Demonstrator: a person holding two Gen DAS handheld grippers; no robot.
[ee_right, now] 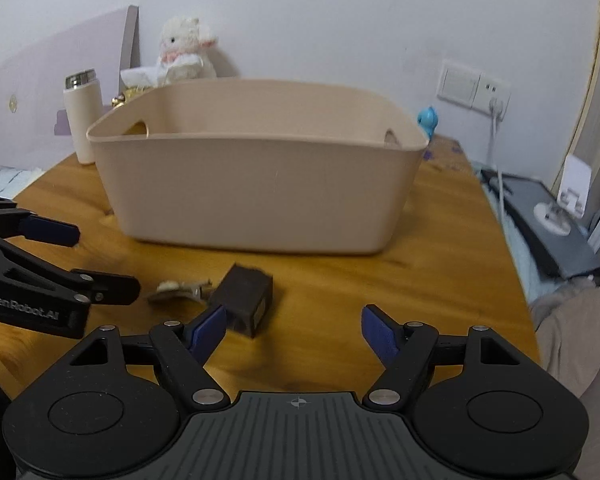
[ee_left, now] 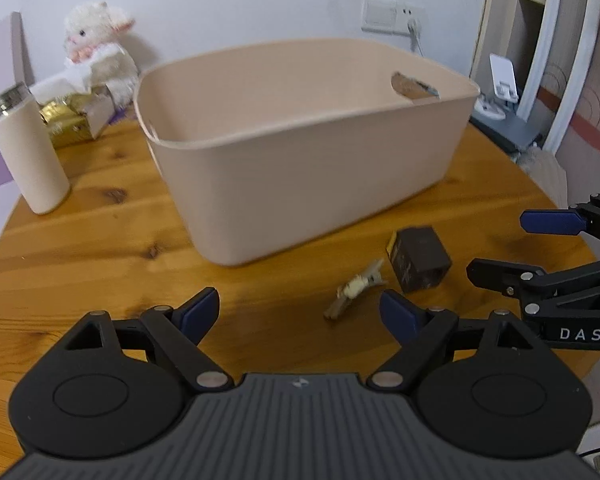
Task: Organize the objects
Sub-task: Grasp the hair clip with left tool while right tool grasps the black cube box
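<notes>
Two claws, left [ee_left: 300, 312] and right [ee_right: 292, 332], are held apart and empty above the counter [ee_left: 100, 240]. Clip [ee_left: 356, 288] and box [ee_left: 418, 258] lie just ahead; each should be straddled squarely before closing. Bin [ee_right: 256, 196] stands beyond.

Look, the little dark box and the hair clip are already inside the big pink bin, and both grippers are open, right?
Not quite. The dark box and the hair clip lie on the wooden table in front of the pink bin, not inside it, as the right wrist view shows. Both grippers, left and right, are open.
</notes>
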